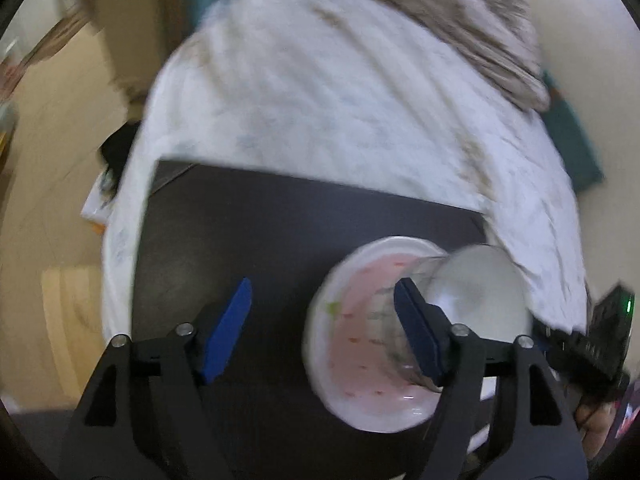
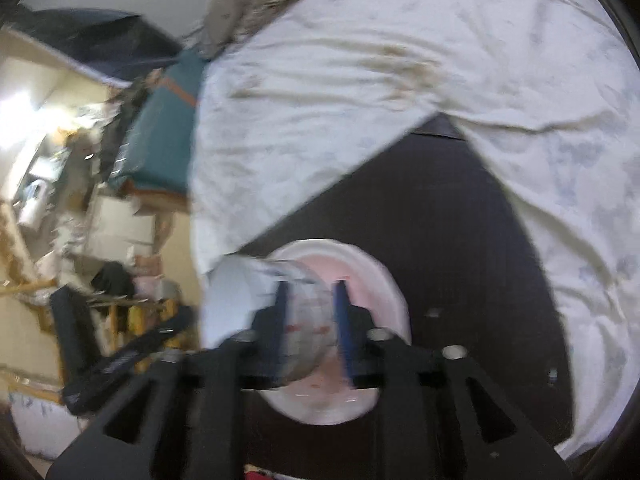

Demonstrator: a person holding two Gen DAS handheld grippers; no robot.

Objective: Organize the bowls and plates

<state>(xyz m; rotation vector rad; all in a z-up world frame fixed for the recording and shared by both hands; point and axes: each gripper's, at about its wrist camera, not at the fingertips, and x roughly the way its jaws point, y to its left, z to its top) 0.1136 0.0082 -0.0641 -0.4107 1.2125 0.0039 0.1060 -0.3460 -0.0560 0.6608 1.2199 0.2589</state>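
My left gripper (image 1: 322, 328) stands wide apart and grips nothing; only dark board (image 1: 248, 220) shows between its blue pads. The pink plate (image 1: 360, 344) with its white rim lies flat on that board, just right of my left gripper's midline and low in the left wrist view, its rim reaching under my right-hand pad. A clear bowl (image 1: 472, 292) rests tilted on the plate's far right edge, its mouth turned to the right and away from me.

In the right wrist view my right gripper (image 2: 310, 328) is about half open, with the clear bowl's wall between the pads; the blur stops me telling whether they press on it. The bowl's axis runs leftward off the plate there. I judge my right hand is the nearer to the bowl, my left to the plate. White bedding (image 1: 340, 112) lies beyond the board.
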